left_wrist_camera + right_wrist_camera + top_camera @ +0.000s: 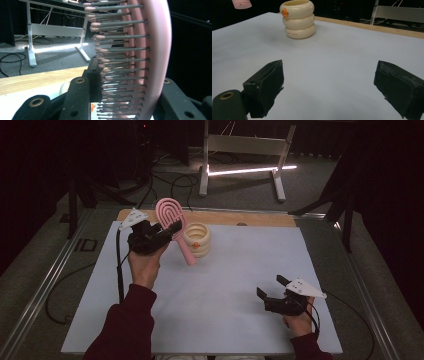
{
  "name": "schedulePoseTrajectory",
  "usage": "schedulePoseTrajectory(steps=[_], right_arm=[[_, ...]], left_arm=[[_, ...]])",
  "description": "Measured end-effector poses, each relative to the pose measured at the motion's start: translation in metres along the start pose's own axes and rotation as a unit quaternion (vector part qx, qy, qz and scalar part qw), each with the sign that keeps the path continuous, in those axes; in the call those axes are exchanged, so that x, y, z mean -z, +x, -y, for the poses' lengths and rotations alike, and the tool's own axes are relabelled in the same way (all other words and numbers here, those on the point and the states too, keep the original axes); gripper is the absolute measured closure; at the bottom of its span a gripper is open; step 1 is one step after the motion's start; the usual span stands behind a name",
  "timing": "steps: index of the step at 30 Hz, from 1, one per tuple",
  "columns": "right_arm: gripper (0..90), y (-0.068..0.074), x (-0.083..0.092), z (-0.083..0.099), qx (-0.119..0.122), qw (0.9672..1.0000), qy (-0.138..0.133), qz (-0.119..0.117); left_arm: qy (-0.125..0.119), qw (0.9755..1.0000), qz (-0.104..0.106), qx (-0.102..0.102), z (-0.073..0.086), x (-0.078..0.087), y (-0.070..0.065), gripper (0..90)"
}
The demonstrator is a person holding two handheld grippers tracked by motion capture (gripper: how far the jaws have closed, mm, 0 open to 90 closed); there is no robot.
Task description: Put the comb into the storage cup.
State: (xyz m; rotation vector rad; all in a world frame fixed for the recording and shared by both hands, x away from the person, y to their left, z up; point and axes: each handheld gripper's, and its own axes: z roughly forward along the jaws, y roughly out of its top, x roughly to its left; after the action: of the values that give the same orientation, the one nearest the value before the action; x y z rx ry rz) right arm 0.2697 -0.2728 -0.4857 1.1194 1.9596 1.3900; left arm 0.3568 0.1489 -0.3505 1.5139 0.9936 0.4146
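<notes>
My left gripper [172, 227] clamps its fingers on the pink hairbrush [170, 212], handle hanging just beside the cup [197, 240], probably for dropping in; my right gripper [272, 289] idles with fingers spread.

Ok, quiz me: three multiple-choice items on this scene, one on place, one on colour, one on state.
1. Where does the cream holder stand?
A. far part of the white mat
B. beside the right tongs
C. on the floor

2. What colour is the hairbrush?
A. blue
B. pink
C. green

3. How are the left tongs?
A. open, empty
B. lying on the mat
C. shut on the hairbrush

A: the high view shows it near the far wooden edge.
B: pink head and handle.
C: the brush head sits between the jaws.
</notes>
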Motion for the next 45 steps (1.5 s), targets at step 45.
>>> schedulePoseTrajectory(steps=[45], right_arm=[[9.1,-0.002,0.000,0.001,-0.007,1.0000,-0.001,-0.006]], left_arm=[[0.009,0.9996,-0.025,-0.012,-0.017,-0.028,0.006,64.7]])
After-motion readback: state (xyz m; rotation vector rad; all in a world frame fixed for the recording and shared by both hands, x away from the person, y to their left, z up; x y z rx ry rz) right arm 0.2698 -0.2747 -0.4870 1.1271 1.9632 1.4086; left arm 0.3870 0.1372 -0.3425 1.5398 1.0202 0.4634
